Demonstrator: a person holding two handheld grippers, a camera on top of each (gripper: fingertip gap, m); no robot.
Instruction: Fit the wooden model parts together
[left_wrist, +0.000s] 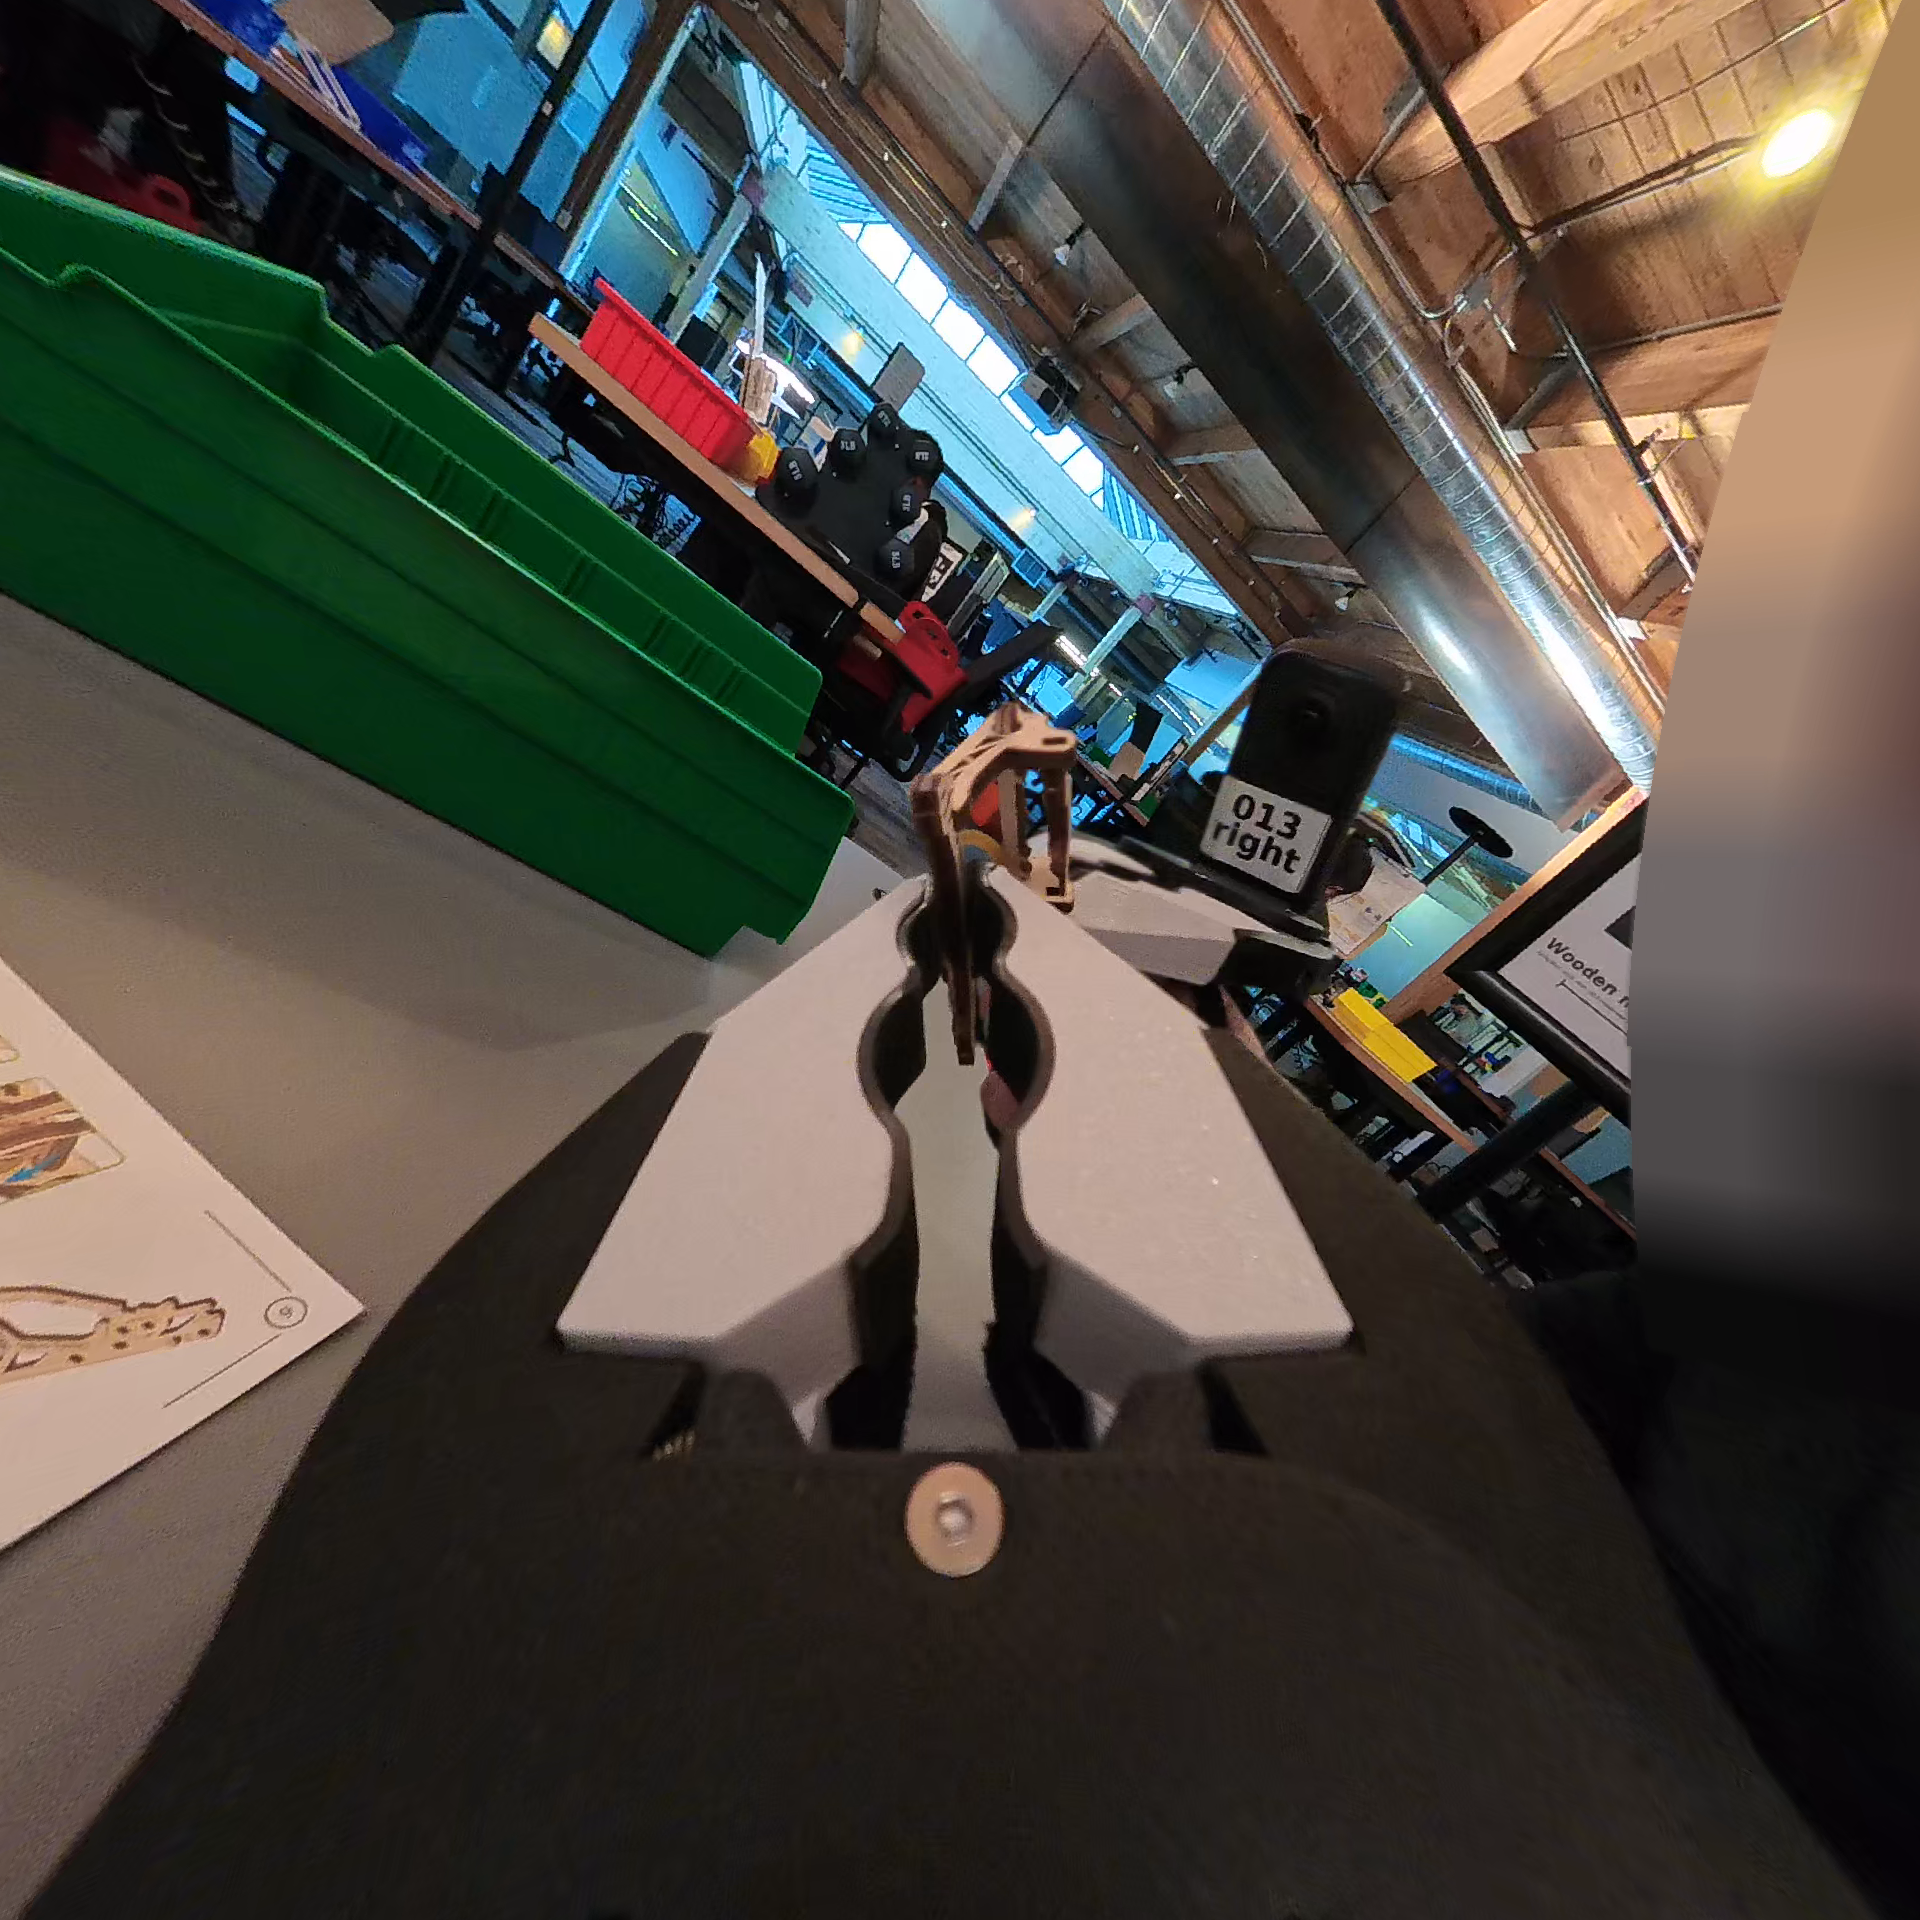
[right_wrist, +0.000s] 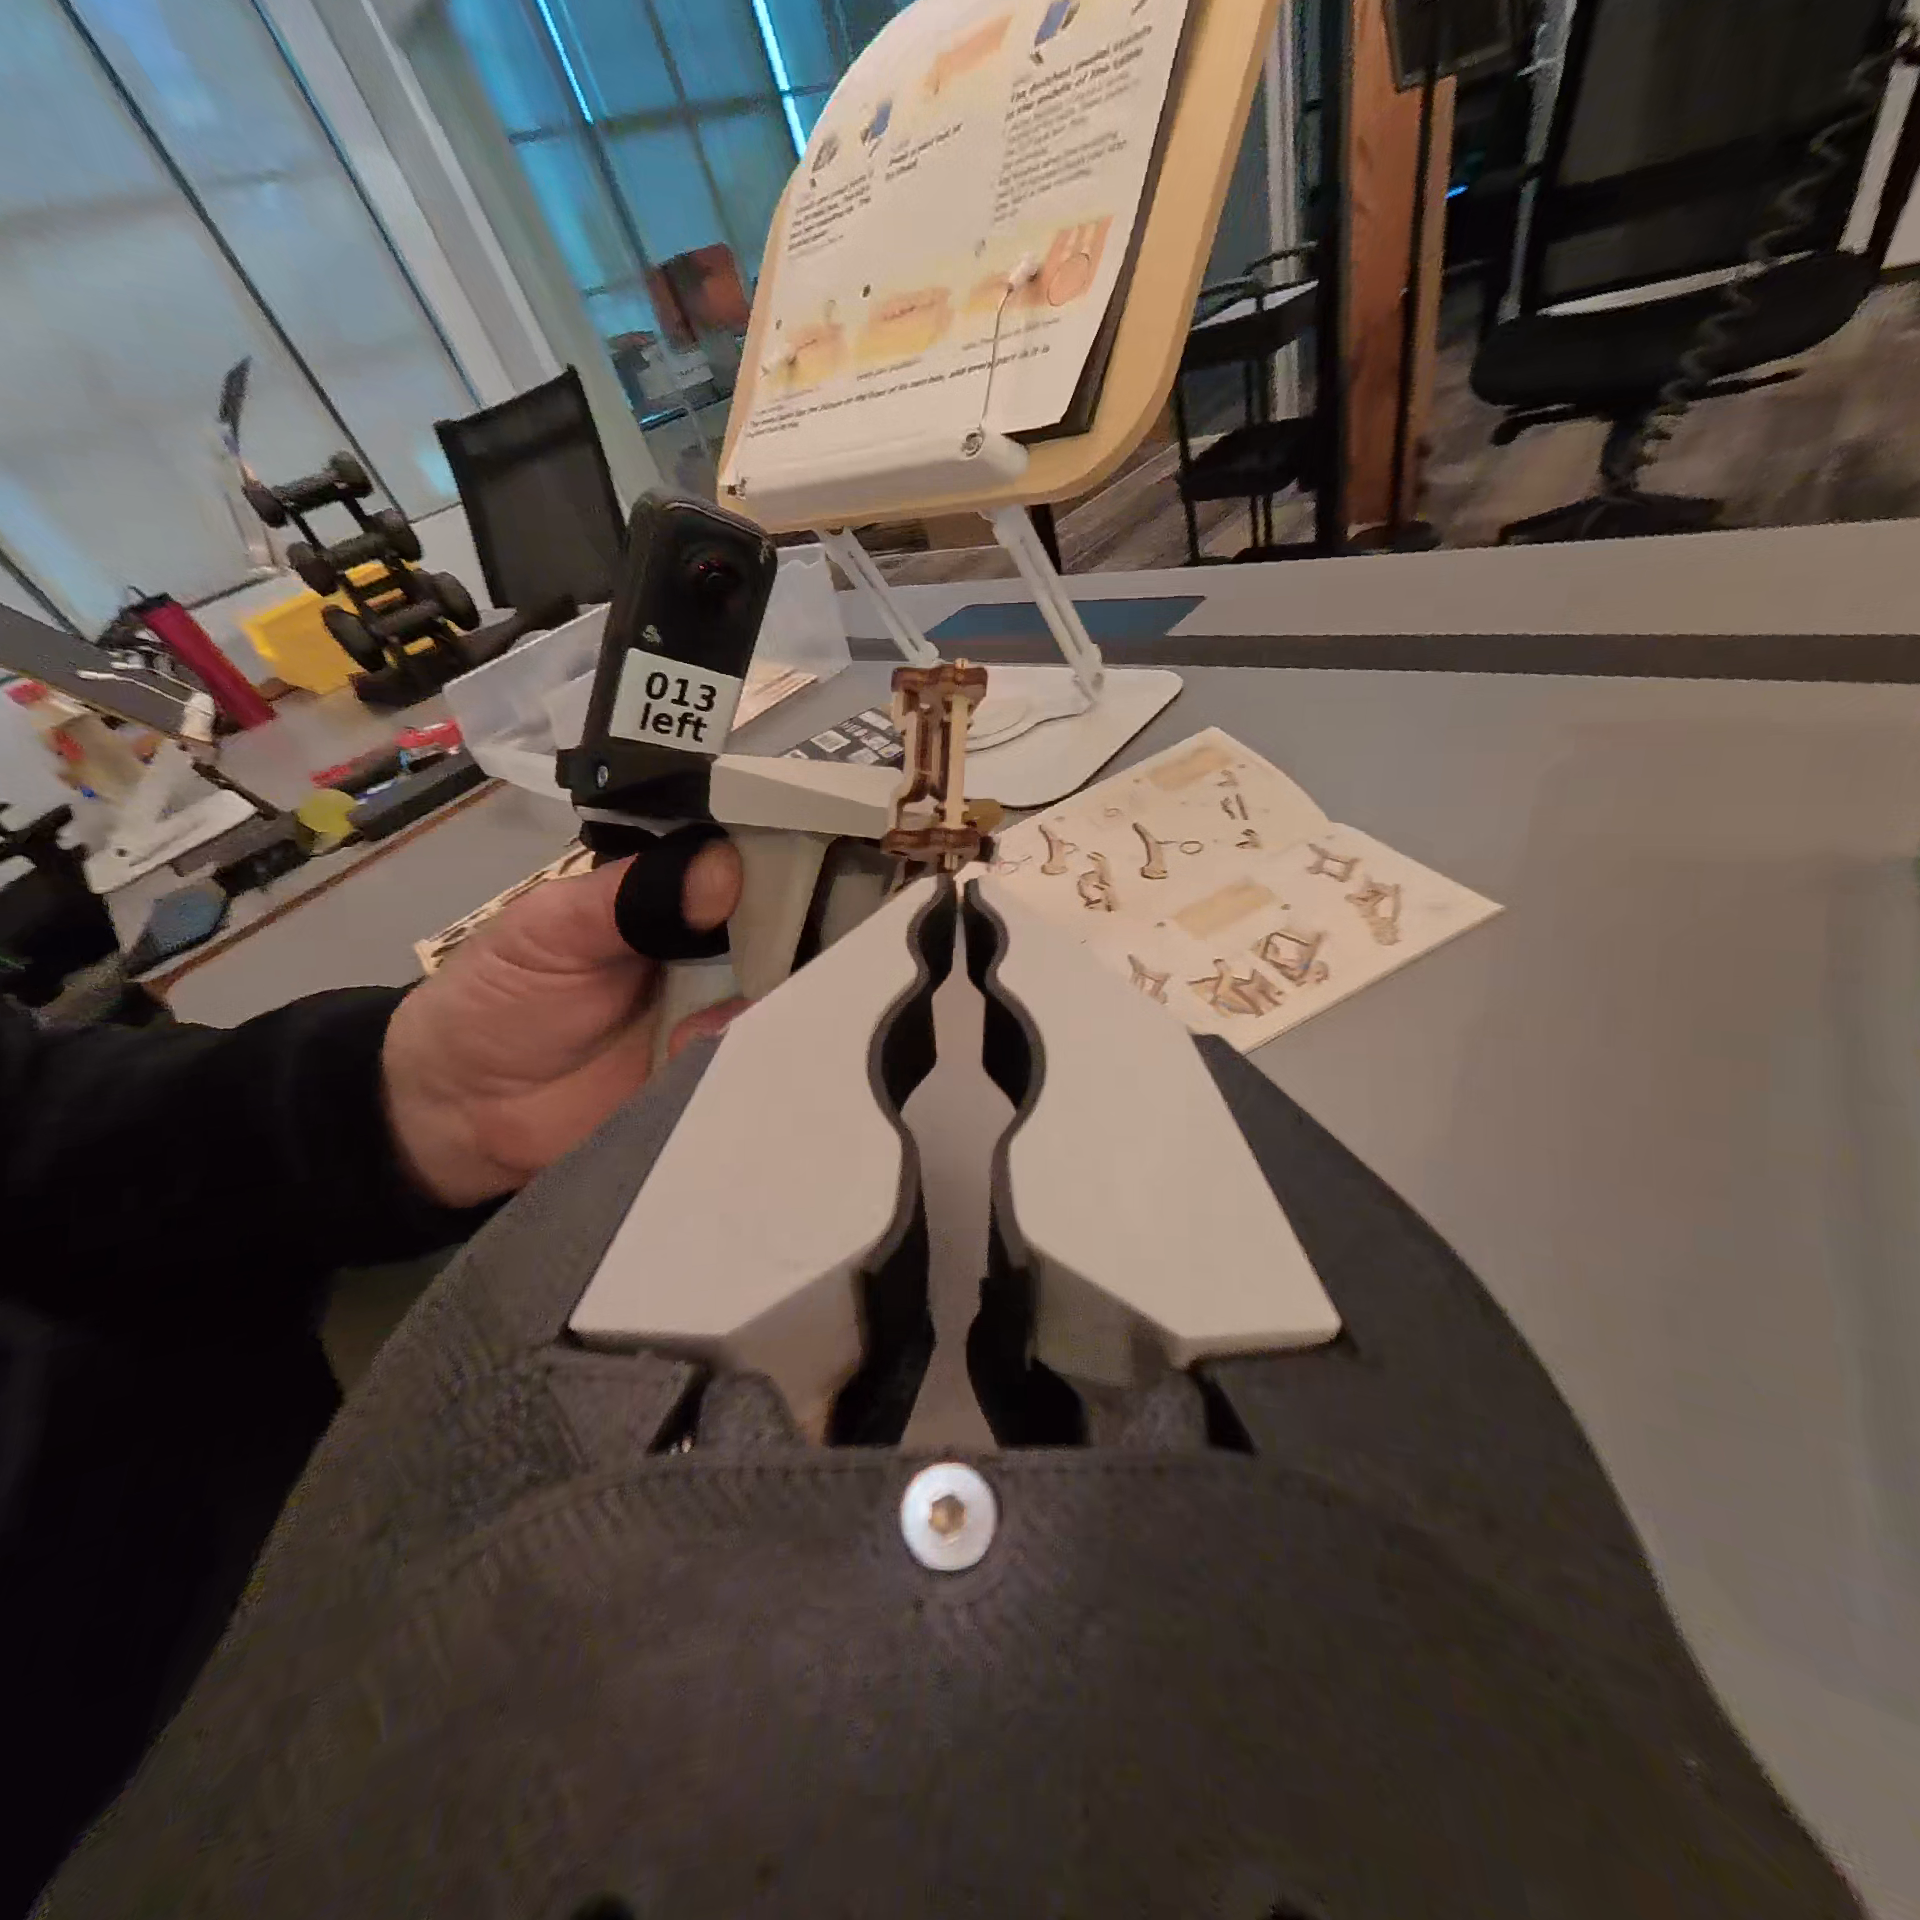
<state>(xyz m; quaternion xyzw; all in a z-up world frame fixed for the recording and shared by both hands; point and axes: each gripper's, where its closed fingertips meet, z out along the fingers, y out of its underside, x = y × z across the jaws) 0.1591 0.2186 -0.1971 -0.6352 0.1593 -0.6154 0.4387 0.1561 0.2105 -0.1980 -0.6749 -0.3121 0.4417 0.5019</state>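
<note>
A small wooden model assembly (left_wrist: 997, 769) of thin laser-cut parts is held in the air between both grippers. My left gripper (left_wrist: 961, 904) is shut on one flat wooden part, which stands edge-on between the grey fingers. My right gripper (right_wrist: 956, 883) is shut, its tips pinching the lower edge of the wooden model (right_wrist: 935, 758). The left gripper (right_wrist: 883, 805) reaches in from the left in the right wrist view and meets the same model. The right gripper (left_wrist: 1091, 904) shows just behind the model in the left wrist view.
Stacked green bins (left_wrist: 416, 582) stand on the grey table (right_wrist: 1558, 935) to the left. A printed parts sheet (right_wrist: 1247, 894) lies under the grippers, and another sheet (left_wrist: 125, 1299) lies at the left. A tilted book stand with instructions (right_wrist: 966, 260) stands behind. A person's hand (right_wrist: 540, 1018) holds the left gripper. Both grippers' tips are close together, under 4 cm apart.
</note>
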